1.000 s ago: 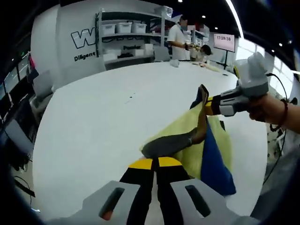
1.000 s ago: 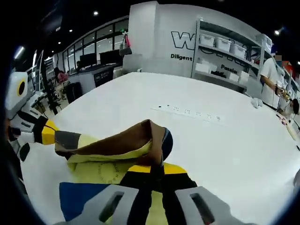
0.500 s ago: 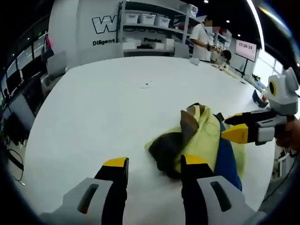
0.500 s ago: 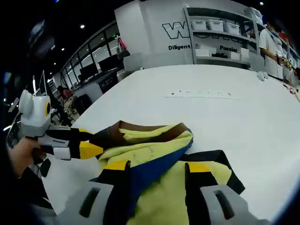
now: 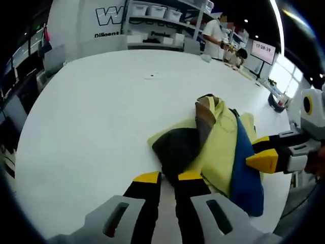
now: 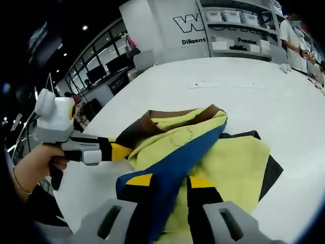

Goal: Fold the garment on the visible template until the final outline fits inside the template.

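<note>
I am looking along my left gripper (image 5: pixel 167 177), whose yellow-tipped jaws are standing a narrow gap apart just short of the garment (image 5: pixel 213 147), holding nothing. The garment is lying crumpled on the white table (image 5: pixel 91 117), toward the side nearest me and the table's edge. In the left gripper view it is showing pale yellow fabric, a dark grey-brown part nearest my jaws, a brown band rising into a small peak, and a blue strip along its right side. I cannot make out any template outline on the table.

My right gripper (image 5: pixel 266 158) is entering the left gripper view from the right, its yellow tip lying over the blue strip; from this side I cannot tell whether it is touching the cloth.

In the right gripper view, my right gripper (image 6: pixel 170 180) is showing its jaws parted slightly, with the blue fold of the garment (image 6: pixel 203 147) running down between and over them; I cannot tell whether they are pinching it or merely lying against it. The left gripper (image 6: pixel 119 151), held in a hand (image 6: pixel 35 168), is reaching in from the left with its tip at the brown edge of the cloth.

Shelves (image 5: pixel 152 20) with white bins are standing beyond the table, and a person (image 5: pixel 213 33) is standing near them.
</note>
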Tool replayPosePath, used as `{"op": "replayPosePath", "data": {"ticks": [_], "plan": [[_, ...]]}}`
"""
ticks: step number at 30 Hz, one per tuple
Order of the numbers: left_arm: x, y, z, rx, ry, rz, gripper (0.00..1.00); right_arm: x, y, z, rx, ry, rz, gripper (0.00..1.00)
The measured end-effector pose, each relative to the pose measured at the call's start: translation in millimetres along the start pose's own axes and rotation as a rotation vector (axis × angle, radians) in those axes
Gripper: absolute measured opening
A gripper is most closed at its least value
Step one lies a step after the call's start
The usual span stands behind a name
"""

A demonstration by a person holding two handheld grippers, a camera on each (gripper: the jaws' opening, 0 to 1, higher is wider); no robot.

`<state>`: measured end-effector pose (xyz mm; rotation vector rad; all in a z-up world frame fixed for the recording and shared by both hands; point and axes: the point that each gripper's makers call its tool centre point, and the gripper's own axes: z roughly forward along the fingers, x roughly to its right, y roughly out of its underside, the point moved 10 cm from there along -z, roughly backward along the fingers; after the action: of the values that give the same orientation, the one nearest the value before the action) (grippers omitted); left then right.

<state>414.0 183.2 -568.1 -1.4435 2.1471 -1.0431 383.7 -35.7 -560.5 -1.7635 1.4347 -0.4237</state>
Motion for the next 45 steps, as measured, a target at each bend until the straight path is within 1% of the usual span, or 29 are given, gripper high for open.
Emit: {"op": "replayPosePath", "data": {"ticks": [2,3,4,6,7,9,10,11,12,13,15,18,19,20,21,22,23,25,26,30,31,32,34,35,37,41,45], "plan": [[0.3,2.8,1.5,-0.008,0.008,-0.008,0.01,-6.0,4.2,-1.4,-0.01,-0.011,0.0,0.0],[0.0,8.3,4.4,-0.019,0.017,-0.022,0.01,-17.8,12.8,-3.0,-0.032,-0.032,0.018,0.0],[0.0,9.4,5.2,-0.02,0.022,-0.024,0.01,-22.5,16.7,-3.4,-0.039,-0.033,0.016,0.0],[-0.4,11.7,7.8,-0.029,0.033,-0.028,0.01,-25.5,20.0,-3.7,-0.046,-0.028,0.019,0.0],[-1.1,14.5,10.1,-0.046,0.055,-0.016,0.01,-28.0,23.7,-4.2,-0.058,-0.022,0.022,0.0],[-0.7,15.2,10.5,-0.052,0.065,-0.015,0.01,-28.3,24.1,-4.1,-0.062,-0.021,0.022,0.0],[-0.2,16.7,11.7,-0.063,0.077,-0.019,0.01,-28.4,24.6,-4.2,-0.064,-0.023,0.036,0.0],[-0.5,18.2,13.1,-0.071,0.067,-0.013,0.01,-28.0,26.7,-4.3,-0.08,-0.011,0.06,0.0],[-0.3,18.9,14.2,-0.073,0.067,-0.011,0.01,-29.0,27.7,-4.5,-0.076,-0.025,0.075,0.0],[0.5,19.1,14.8,-0.073,0.07,-0.004,0.01,-29.2,28.9,-5.5,-0.076,-0.018,0.053,0.0],[1.0,18.9,14.3,-0.072,0.062,0.009,0.01,-28.7,28.5,-6.7,-0.073,-0.02,0.037,0.0],[0.1,14.6,9.8,-0.044,0.032,0.024,0.01,-24.5,26.1,-14.9,-0.049,-0.013,0.008,0.0],[-1.1,11.4,7.6,-0.031,0.03,0.01,0.01,-17.2,24.1,-21.3,-0.044,0.016,-0.035,0.0],[-2.1,10.1,6.5,-0.024,0.024,0.01,0.01,-14.1,23.2,-24.0,-0.035,0.025,-0.037,0.0],[-3.1,8.8,5.4,-0.017,0.018,0.009,0.01,-1.8,20.4,-32.8,-0.027,0.055,-0.05,0.0],[-6.4,3.6,-1.1,0.003,0.005,0.002,0.01,6.9,18.2,-37.0,-0.021,0.071,-0.052,0.0],[-7.5,0.7,-4.5,0.013,0.008,0.004,0.01,15.6,16.0,-41.0,-0.013,0.094,-0.049,0.0],[-8.3,-0.3,-5.3,0.014,0.01,0.004,0.01,19.1,14.6,-42.7,-0.009,0.105,-0.048,0.0],[-10.3,-2.0,-6.7,0.014,0.011,0.003,0.01,26.1,11.4,-45.7,-0.001,0.125,-0.047,0.0],[-15.3,-4.0,-13.4,0.023,0.017,0.013,0.01,48.4,-0.6,-51.0,-0.006,0.192,-0.102,0.0],[-16.0,-4.0,-14.3,0.019,0.018,0.015,0.01,51.9,-2.1,-52.1,-0.006,0.21,-0.11,0.0],[-19.8,-5.0,-17.1,0.016,0.014,0.017,0.01,60.3,-5.8,-54.0,-0.009,0.236,-0.13,0.0],[-23.6,-6.5,-20.0,0.013,0.004,0.016,0.01,67.6,-8.5,-55.8,-0.016,0.248,-0.123,0.0],[-26.8,-8.5,-22.8,0.014,-0.006,0.024,0.01,75.1,-11.2,-57.8,-0.02,0.268,-0.129,0.0],[-33.8,-10.7,-25.5,-0.005,-0.029,0.05,0.01,83.2,-13.7,-60.8,-0.025,0.293,-0.127,0.0],[-40.1,-15.7,-30.5,0.0,-0.038,0.061,0.01,92.6,-17.1,-64.9,-0.028,0.306,-0.136,0.0],[-46.3,-20.2,-30.0,-0.01,-0.057,0.079,0.01,102.6,-17.2,-67.8,-0.065,0.317,-0.148,0.0]]}}
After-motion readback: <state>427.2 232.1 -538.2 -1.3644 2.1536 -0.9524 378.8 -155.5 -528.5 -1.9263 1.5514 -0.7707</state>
